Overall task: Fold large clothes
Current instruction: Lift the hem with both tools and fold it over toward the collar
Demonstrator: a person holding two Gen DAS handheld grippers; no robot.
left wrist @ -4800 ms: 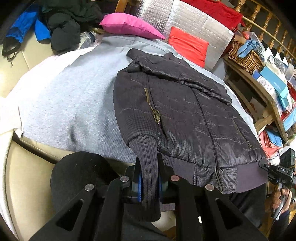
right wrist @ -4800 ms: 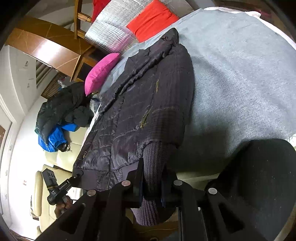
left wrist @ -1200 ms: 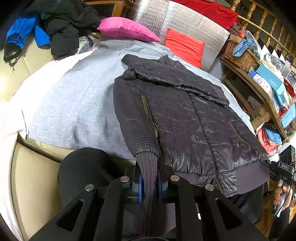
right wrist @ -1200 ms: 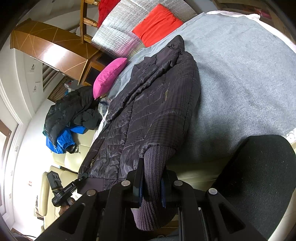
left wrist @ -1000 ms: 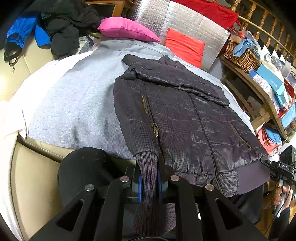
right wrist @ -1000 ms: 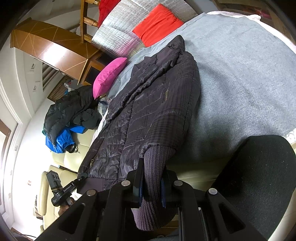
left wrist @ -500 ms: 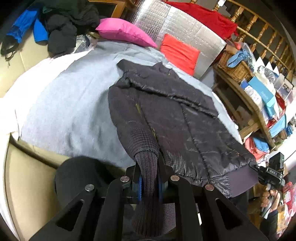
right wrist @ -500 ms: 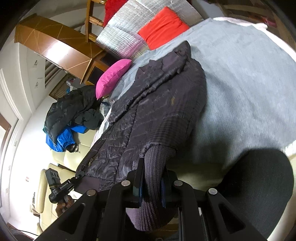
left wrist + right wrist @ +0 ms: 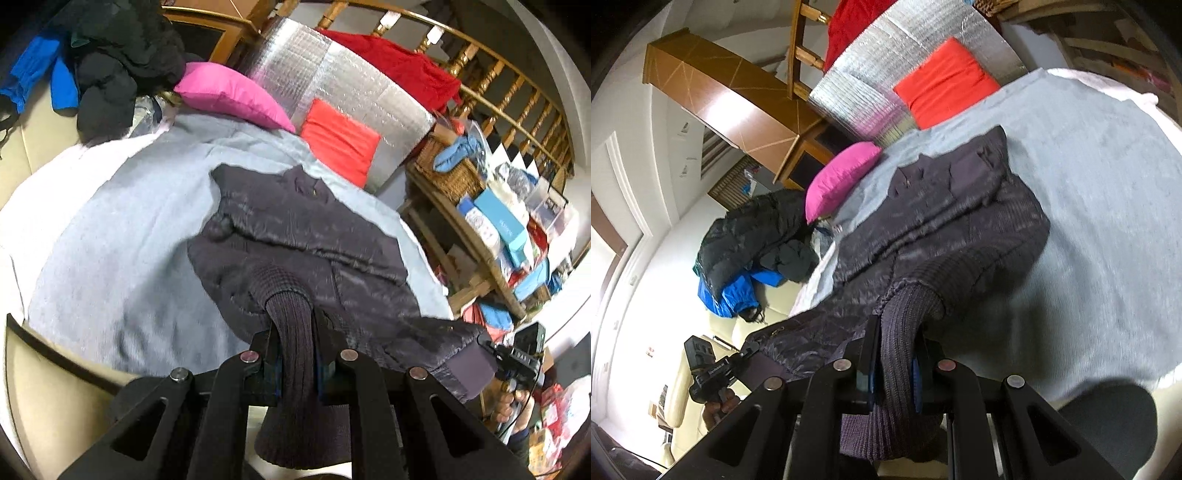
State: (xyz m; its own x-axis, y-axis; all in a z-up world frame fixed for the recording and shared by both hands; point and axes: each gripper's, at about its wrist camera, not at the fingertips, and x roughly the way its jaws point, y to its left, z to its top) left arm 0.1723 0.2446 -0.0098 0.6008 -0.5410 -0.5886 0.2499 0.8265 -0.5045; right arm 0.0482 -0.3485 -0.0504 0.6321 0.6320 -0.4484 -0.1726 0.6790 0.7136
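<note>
A big dark jacket (image 9: pixel 303 251) lies on a grey blanket (image 9: pixel 122 236) on a bed. Its collar points to the far edge of the bed, where a pink pillow (image 9: pixel 229 94) and a red pillow (image 9: pixel 340 140) sit. Behind the pillows leans a shiny silver mat (image 9: pixel 332 77).

The left tongs (image 9: pixel 298 354) are clenched on one knitted cuff (image 9: pixel 295 332) of the jacket. The cuff is squeezed between the two fingers and hangs down past them at the near edge of the bed. The sleeve is lifted off the blanket and bends up toward the tongs.

The right tongs (image 9: pixel 895 363) are clenched on the other knitted cuff (image 9: pixel 905 314) in the same way. That sleeve is lifted up too.

In the left view, the right tongs show at the right side, with a hand (image 9: pixel 513 402) holding them, by the jacket's bottom hem. In the right view, the left tongs show at the lower left, also held by a hand (image 9: pixel 718 406).

A pile of black and blue coats (image 9: pixel 746 240) sits on a cream sofa (image 9: pixel 37 122) past the far left corner of the bed. A wooden shelf (image 9: pixel 476 243) full of boxes stands by the right edge of the bed.
</note>
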